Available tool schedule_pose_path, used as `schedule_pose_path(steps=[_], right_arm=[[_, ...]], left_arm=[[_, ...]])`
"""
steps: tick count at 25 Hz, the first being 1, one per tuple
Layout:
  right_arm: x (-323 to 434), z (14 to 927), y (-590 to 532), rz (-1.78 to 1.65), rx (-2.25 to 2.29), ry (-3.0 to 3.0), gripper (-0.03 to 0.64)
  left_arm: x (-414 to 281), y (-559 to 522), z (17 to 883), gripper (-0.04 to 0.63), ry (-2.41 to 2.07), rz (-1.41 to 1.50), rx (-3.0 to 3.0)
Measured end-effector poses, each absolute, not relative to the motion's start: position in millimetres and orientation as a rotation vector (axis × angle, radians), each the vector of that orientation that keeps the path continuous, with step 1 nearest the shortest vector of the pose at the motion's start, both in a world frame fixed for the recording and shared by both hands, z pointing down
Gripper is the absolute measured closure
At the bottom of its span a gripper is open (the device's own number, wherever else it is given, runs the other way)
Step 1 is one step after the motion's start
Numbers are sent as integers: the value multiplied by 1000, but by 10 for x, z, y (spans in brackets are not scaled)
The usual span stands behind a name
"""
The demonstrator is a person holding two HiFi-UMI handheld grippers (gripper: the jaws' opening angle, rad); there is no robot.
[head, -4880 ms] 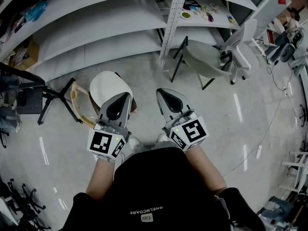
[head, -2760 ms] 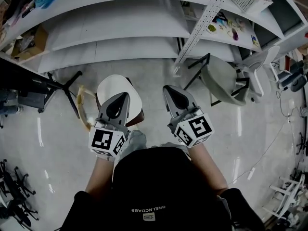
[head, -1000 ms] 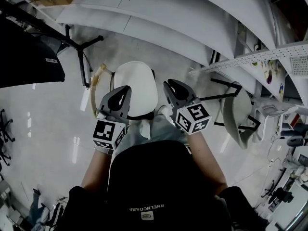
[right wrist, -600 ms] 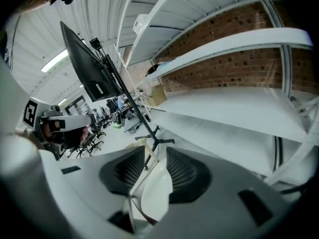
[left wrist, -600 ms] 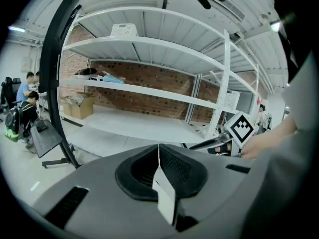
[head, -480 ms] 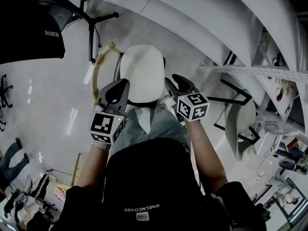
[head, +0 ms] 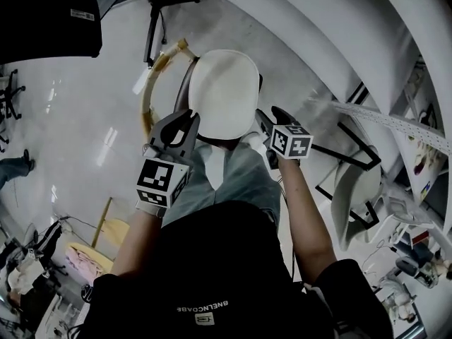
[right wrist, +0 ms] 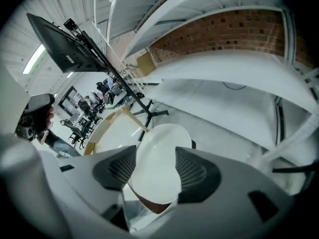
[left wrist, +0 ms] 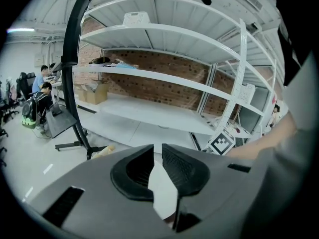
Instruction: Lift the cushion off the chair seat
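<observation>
The white cushion lies on the chair seat, between the 2 grippers. The left gripper has its jaws a narrow slit apart, the right gripper has them wide, and both pairs have just been opening; neither clamps anything, and the cushion shows beyond each gap. The white print on the person's black top and the label on a black panel are too small to read.

My left gripper has just been opening its jaws to a narrow slit. The white cushion shows through it, ungripped, with shelving beyond.
</observation>
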State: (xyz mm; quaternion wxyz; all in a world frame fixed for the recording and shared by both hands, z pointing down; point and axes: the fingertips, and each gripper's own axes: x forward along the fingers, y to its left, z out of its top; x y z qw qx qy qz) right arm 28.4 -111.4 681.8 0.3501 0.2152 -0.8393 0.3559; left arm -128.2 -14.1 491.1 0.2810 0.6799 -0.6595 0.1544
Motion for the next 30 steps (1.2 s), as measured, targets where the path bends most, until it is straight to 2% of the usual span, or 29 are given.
schedule_pose_path(steps=[3, 6, 21, 30], right_arm=[[356, 7124, -1117, 949, 556, -2119, 363], [414, 7394, -1099, 962, 541, -2071, 350], [597, 8464, -794, 1095, 455, -1860, 263], [641, 8987, -688, 1111, 395, -1765, 247]], left_arm=[[-1277, -79, 5028, 506, -1754, 423, 1789], [-1266, -20, 5120, 484, -1757, 427, 1756], [-1208, 366, 5356, 455, -1802, 495, 1622], [-1203, 398, 5505, 445, -1807, 512, 1583]])
